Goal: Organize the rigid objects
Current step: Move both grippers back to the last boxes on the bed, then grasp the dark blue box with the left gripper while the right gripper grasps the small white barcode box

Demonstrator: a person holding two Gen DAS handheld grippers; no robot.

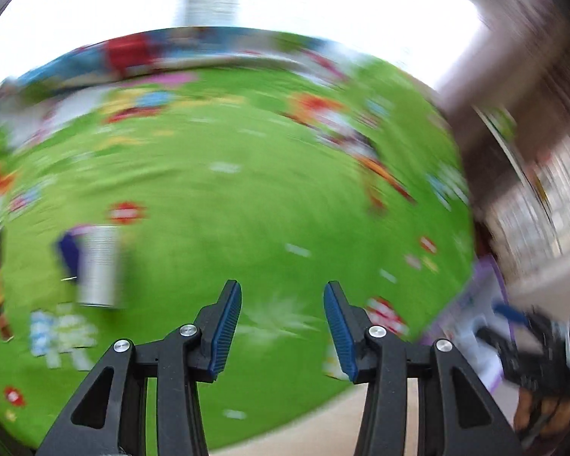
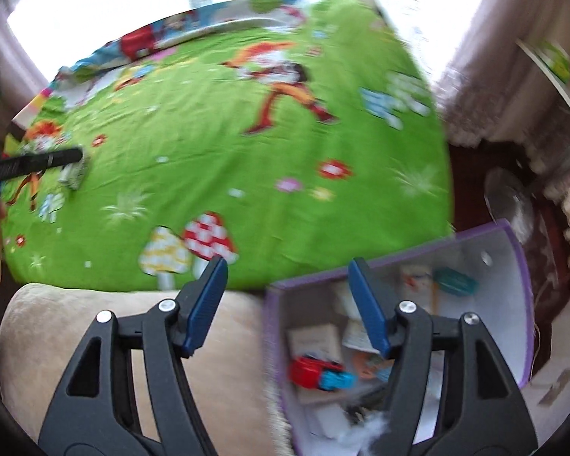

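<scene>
Green bedsheet (image 1: pixel 247 197) bears a silver can (image 1: pixel 98 266), standing upright.

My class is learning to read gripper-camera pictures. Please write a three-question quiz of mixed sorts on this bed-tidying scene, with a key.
1. True or false: the left gripper holds the silver can.
2. Which lies in the purple box? A) red and blue toy B) silver can C) spoon
3. What colour is most of the bed sheet?

Key: 1 false, nothing is between its fingers; 2 A; 3 green.
</scene>
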